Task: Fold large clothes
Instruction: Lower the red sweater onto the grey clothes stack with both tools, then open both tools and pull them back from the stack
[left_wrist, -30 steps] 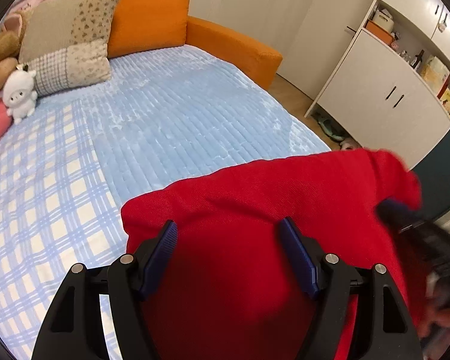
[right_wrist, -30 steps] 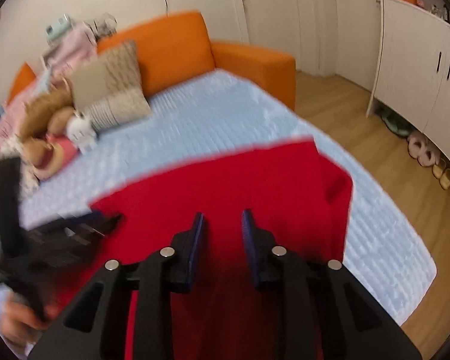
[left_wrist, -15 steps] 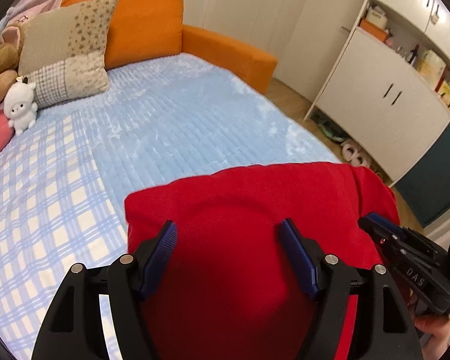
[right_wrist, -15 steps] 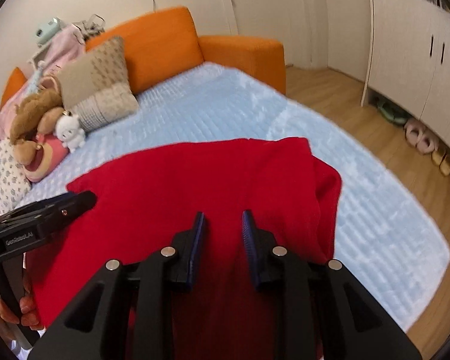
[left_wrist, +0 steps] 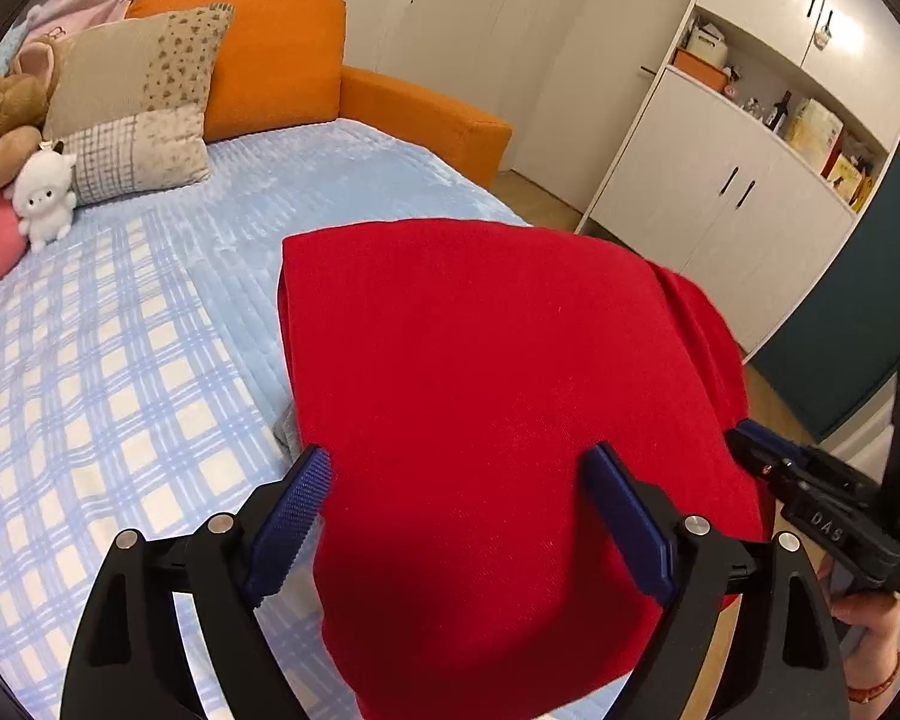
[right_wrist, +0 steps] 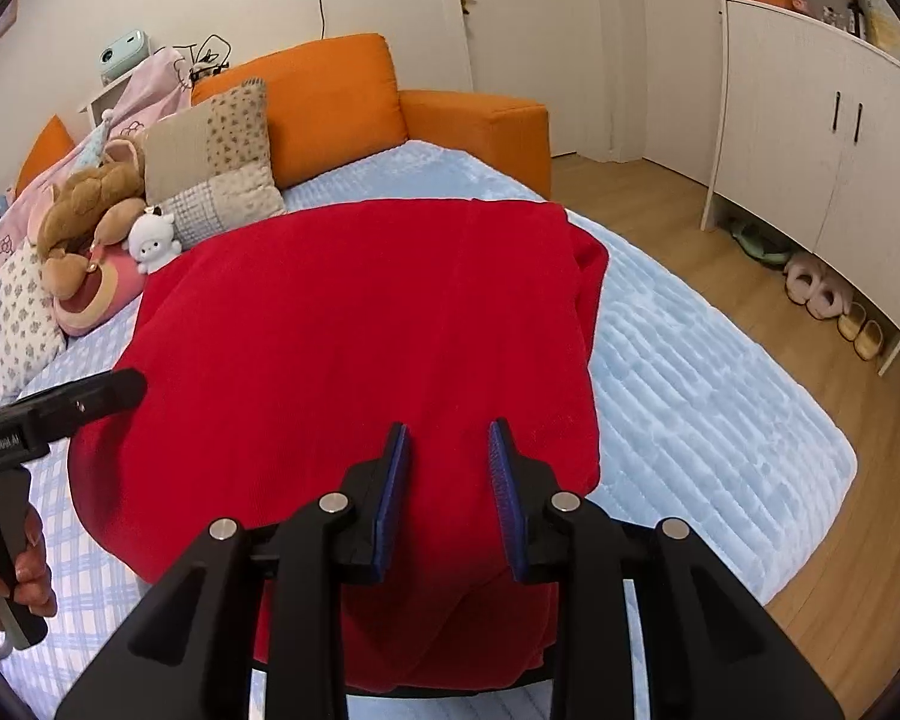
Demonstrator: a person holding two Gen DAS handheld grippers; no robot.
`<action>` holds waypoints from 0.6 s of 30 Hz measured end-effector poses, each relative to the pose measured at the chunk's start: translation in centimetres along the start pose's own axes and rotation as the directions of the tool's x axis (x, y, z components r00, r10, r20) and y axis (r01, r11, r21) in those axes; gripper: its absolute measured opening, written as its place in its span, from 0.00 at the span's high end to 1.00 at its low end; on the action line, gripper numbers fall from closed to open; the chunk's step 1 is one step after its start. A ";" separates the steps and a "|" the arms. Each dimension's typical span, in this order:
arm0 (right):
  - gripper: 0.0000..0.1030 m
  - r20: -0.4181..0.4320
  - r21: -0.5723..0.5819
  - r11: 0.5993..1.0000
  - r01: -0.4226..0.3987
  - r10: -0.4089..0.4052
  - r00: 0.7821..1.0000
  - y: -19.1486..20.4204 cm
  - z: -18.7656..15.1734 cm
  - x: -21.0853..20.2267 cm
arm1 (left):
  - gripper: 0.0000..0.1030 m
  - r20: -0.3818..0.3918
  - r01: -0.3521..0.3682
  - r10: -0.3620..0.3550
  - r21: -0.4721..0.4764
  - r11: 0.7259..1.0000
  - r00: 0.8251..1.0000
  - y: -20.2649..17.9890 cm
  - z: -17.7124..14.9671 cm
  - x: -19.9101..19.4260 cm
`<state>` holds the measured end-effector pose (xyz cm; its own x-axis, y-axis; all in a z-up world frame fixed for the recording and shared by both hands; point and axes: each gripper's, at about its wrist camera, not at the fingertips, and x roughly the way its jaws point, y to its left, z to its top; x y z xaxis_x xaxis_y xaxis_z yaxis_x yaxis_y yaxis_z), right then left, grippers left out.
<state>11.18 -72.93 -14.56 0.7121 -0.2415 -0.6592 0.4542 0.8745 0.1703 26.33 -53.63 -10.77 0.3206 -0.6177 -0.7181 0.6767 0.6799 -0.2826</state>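
A large red garment (left_wrist: 480, 360) lies folded into a broad rectangle on the bed, near its front edge. My left gripper (left_wrist: 457, 455) hovers over its near left part. Its jaws are opening wide and the blue pads (left_wrist: 288, 516) touch no cloth. In the right wrist view the same garment (right_wrist: 360, 330) fills the middle. My right gripper (right_wrist: 448, 427) sits over its near right part, its jaws a narrow gap apart with flat cloth showing beneath. Each view catches the other gripper at the garment's side: the right gripper (left_wrist: 744, 435) and the left gripper (right_wrist: 120, 387).
The bed has a blue checked sheet (left_wrist: 90, 390) and a light-blue quilted blanket (right_wrist: 690, 390). Pillows (left_wrist: 132, 102) and plush toys (left_wrist: 42, 198) sit at its head against an orange backrest (left_wrist: 270, 60). White cabinets (left_wrist: 720, 198), slippers (right_wrist: 822, 294) and wooden floor (right_wrist: 660, 204) are on the right.
Both grippers have drawn back toward the bed's near edge. The red garment now lies flatter and fills more of each view. The left jaws have spread wider.
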 end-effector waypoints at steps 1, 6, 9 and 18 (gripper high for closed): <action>0.72 0.007 -0.002 1.000 0.006 -0.006 1.000 0.2 0.1 -0.6 | 0.14 -0.004 -0.005 0.005 0.001 1.000 1.000 -0.1 0.0 -0.3; 0.61 0.108 -0.074 0.997 -0.009 0.017 0.994 1.6 -1.1 -5.2 | 0.16 0.051 -0.062 0.058 0.074 0.995 0.997 -1.6 -1.5 -4.2; 0.45 0.171 -0.137 0.990 0.018 0.006 0.985 3.1 -3.3 -8.4 | 0.16 0.132 -0.092 0.077 0.110 0.990 0.988 -3.2 -3.9 -7.3; 0.22 0.380 -0.137 0.987 0.086 -0.028 0.925 5.8 -12.8 -15.2 | 0.09 0.365 -0.210 0.175 0.059 0.976 0.914 -6.0 -14.5 -13.7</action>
<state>-3.89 -58.80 -12.93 0.8493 -0.4073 -0.3359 0.4360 0.8999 0.0115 8.27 -43.55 -8.43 0.6534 -0.5902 -0.4740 0.6320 0.7700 -0.0875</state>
